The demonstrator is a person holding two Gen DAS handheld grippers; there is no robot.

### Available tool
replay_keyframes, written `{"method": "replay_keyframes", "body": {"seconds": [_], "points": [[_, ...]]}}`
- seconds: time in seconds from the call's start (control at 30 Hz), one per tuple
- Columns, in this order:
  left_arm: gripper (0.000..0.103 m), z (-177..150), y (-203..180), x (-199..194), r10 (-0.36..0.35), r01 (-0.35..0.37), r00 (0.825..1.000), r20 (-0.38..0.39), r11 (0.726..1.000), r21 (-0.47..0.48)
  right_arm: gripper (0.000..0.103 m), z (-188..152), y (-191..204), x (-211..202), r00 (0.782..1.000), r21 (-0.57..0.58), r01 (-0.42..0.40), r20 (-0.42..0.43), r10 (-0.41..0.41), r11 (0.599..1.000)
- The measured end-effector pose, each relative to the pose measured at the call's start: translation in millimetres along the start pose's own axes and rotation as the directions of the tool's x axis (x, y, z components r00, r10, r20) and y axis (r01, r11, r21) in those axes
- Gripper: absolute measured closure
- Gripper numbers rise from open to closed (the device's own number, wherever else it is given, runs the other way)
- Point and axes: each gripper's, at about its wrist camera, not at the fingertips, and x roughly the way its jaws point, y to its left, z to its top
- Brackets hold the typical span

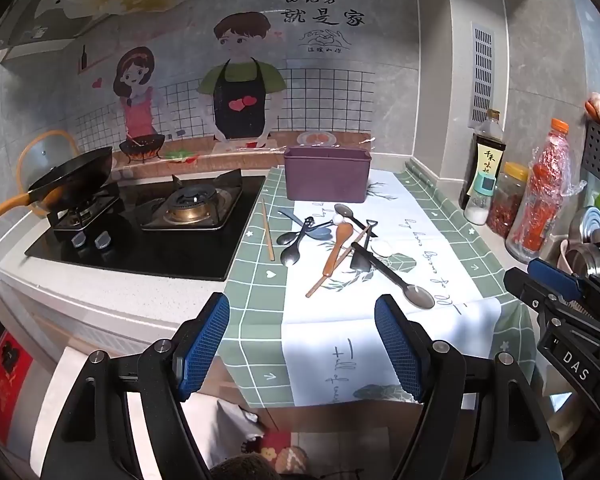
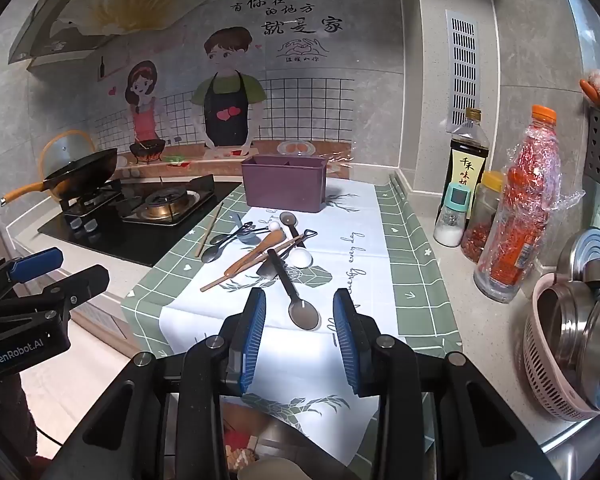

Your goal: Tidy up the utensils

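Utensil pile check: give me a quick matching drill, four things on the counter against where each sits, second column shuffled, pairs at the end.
Things:
1. purple utensil box
2. lone chopstick
3. large grey spoon
4. black wok

Places:
A. nearest the right gripper, its bowl pointing at it
B. on the far-left burner of the stove
C. behind the pile, at the far end of the cloth
D. apart from the pile, on the cloth's green edge beside the stove

Pairs: 1-C, 2-D, 3-A, 4-B
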Motion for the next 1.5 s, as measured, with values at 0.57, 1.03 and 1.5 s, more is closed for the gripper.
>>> {"method": "replay_keyframes", "body": {"seconds": [0.57, 1.03, 1.5], "points": [[0.028, -0.1, -0.9, -0.3, -0.004, 0.004, 1.000, -0.002, 1.000, -0.008, 0.070, -0.4, -1.0, 0.2, 1.000, 0.005, 0.000, 0.003, 0.000, 1.000], [0.028, -2.0, 2.9, 2.4, -0.003, 0.003, 1.000, -0.006, 1.000, -0.006, 0.070, -1.3, -2.3, -1.2, 1.000, 0.008, -0.003, 0.004, 0.003, 1.000], [0.028, -2.6, 2.1, 1.6, -0.002, 0.002, 1.000, -0.010, 1.000, -0.006, 0.070, -1.7, -1.7, -2.8, 1.000, 0.008, -0.003, 0.006, 0.003, 1.000]]}}
